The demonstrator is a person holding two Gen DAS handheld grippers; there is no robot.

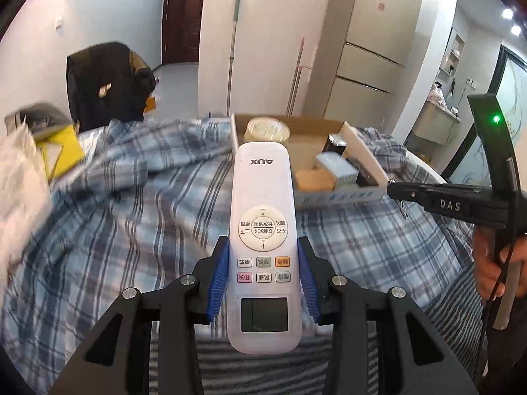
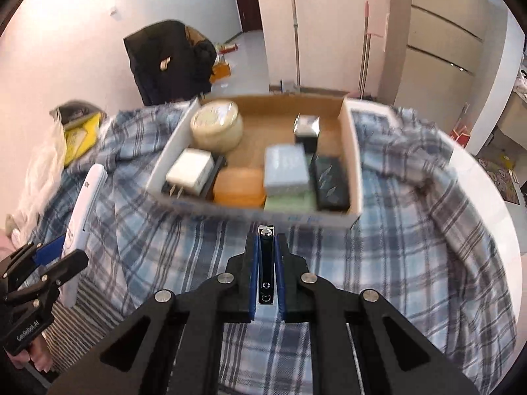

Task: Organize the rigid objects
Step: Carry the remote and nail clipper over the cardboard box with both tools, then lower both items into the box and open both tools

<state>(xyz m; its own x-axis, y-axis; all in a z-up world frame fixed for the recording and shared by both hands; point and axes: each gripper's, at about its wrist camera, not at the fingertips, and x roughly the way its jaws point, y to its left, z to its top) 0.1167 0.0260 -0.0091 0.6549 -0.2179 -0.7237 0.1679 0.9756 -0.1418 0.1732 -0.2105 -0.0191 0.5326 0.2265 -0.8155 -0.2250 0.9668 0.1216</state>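
My left gripper [image 1: 263,243] is shut on a white AUX remote [image 1: 262,197], held lengthwise above the plaid cloth; from the right wrist, the same remote [image 2: 89,197] shows at the far left. My right gripper [image 2: 267,240] is shut on a slim metal nail clipper [image 2: 266,263], a short way in front of the cardboard box [image 2: 350,151]. The box holds a round cream tin [image 2: 217,128], a white charger [image 2: 191,168], an orange case [image 2: 238,186], a pale blue box [image 2: 286,168] and a dark case [image 2: 331,181]. From the left wrist, the box [image 1: 362,151] lies ahead to the right.
A blue plaid cloth [image 2: 411,230] covers the round table. A white plastic bag [image 1: 19,177] and a yellow item [image 1: 62,154] lie at the left edge. Behind stand a chair with a black jacket [image 1: 105,85], a mop [image 1: 232,56] and a fridge [image 1: 372,49].
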